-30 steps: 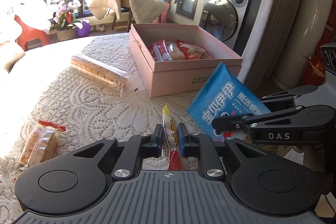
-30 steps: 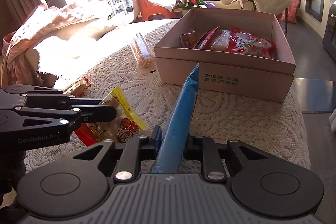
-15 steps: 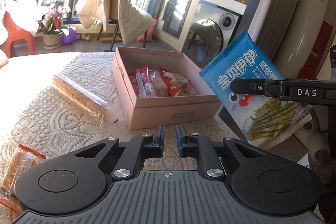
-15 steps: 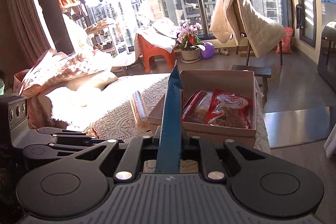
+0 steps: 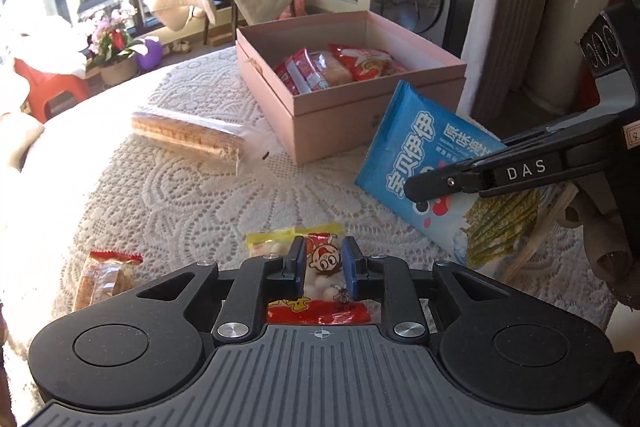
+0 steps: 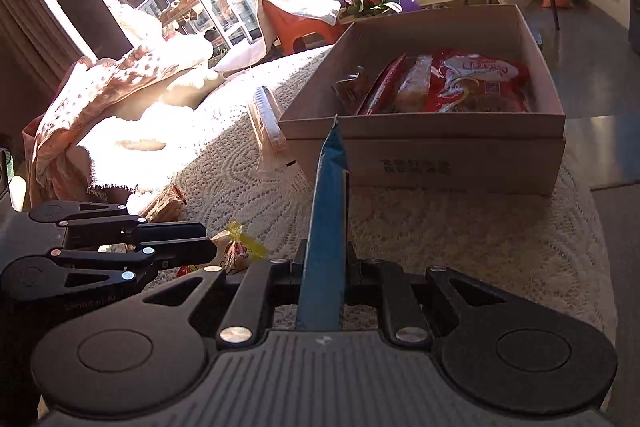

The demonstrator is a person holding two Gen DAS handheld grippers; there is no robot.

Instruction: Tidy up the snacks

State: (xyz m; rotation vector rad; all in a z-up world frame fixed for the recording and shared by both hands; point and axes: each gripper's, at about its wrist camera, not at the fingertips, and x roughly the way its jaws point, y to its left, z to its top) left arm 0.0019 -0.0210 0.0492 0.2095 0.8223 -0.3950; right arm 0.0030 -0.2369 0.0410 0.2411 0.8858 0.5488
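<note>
Moved: blue snack bag (image 5: pixel 424 163) lowered from above the box (image 5: pixel 360 115) toward the counter (image 5: pixel 192 195).
Left hand-held gripper (image 5: pixel 323 265): jaws just widened, straddling yellow candy packet (image 5: pixel 320 259).
Right hand-held gripper (image 6: pixel 323 267): clamped on blue snack bag.

Each wrist camera sat close behind its own fingers, angled downward, both views shared the pink box (image 5: pixel 372 115) ahead.

On the table (image 5: pixel 168 195) the open box (image 5: pixel 372 115) sits at the far side with several snack packs (image 5: pixel 336 67) inside it. A long wafer pack (image 5: pixel 188 137) lies left of the box, a small cracker pack (image 5: pixel 104 277) nearer and further left. The cartoon snack pack (image 5: pixel 320 267) lies at the near edge, and the seaweed bag (image 5: pixel 424 163) stands to its right, before the box.
</note>
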